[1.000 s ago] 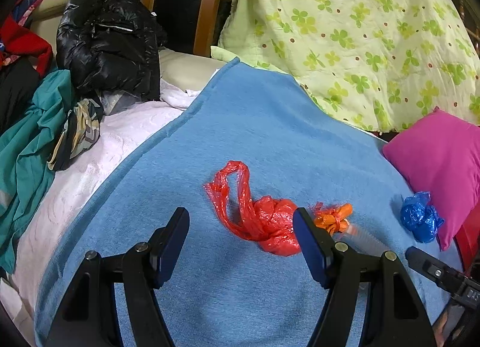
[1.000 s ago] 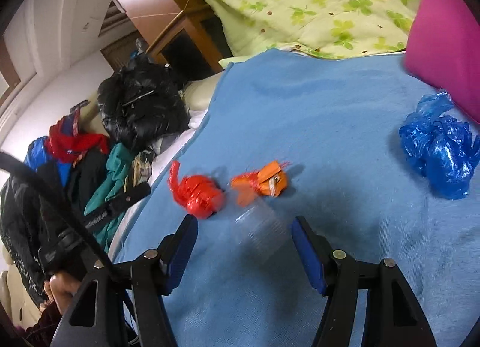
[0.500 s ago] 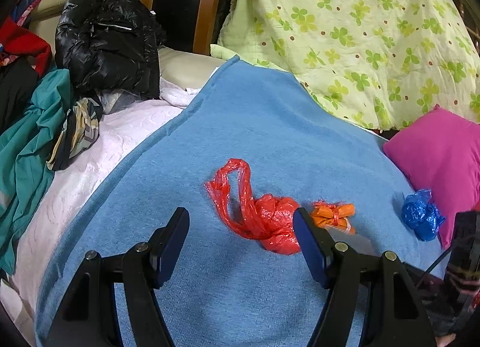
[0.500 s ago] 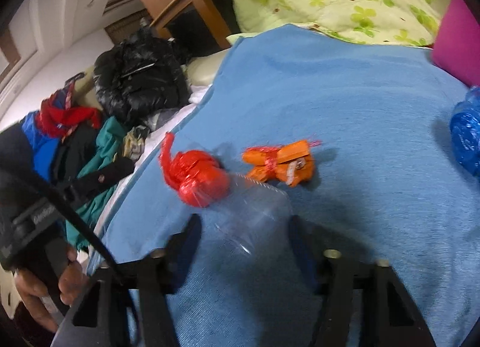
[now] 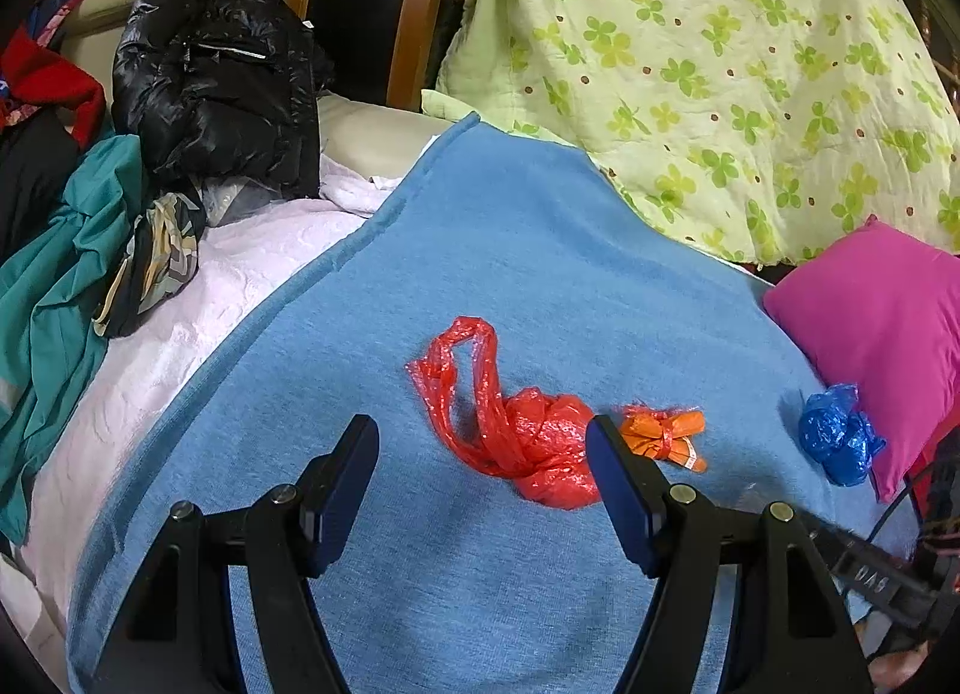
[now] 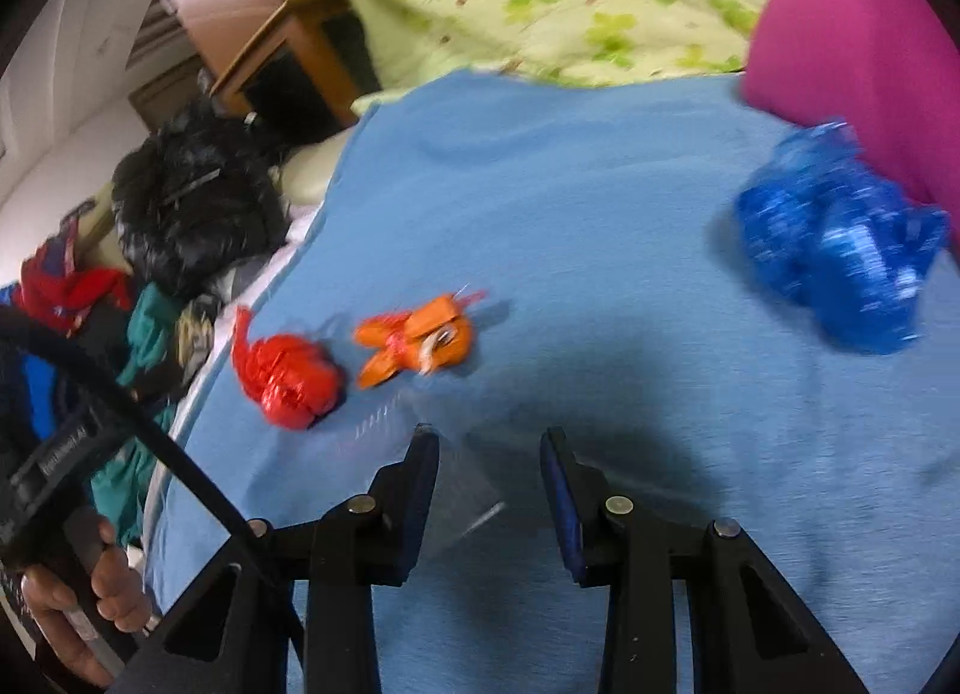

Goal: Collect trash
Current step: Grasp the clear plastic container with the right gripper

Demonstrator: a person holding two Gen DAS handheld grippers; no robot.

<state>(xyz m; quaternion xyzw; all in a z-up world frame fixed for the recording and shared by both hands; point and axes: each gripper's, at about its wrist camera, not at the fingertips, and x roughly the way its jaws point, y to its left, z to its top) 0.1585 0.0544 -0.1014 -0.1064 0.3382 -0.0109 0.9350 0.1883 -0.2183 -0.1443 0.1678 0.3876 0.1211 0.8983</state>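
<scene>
Right gripper [image 6: 489, 454]: jaws narrowed around clear plastic cup [image 6: 444, 454], contact unclear.
Left gripper [image 5: 480, 454]: jaws apart, red bag [image 5: 540, 448] at 1 o'clock.
Orange wrapper [image 6: 420, 337]: 11 o'clock of cup.

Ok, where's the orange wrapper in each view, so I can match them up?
Left wrist: the orange wrapper lies right of centre, just past the right tong tip.
Right wrist: the orange wrapper sits left of centre, above the tongs.
Shared landmark: the red bag immediately to its left.
</scene>
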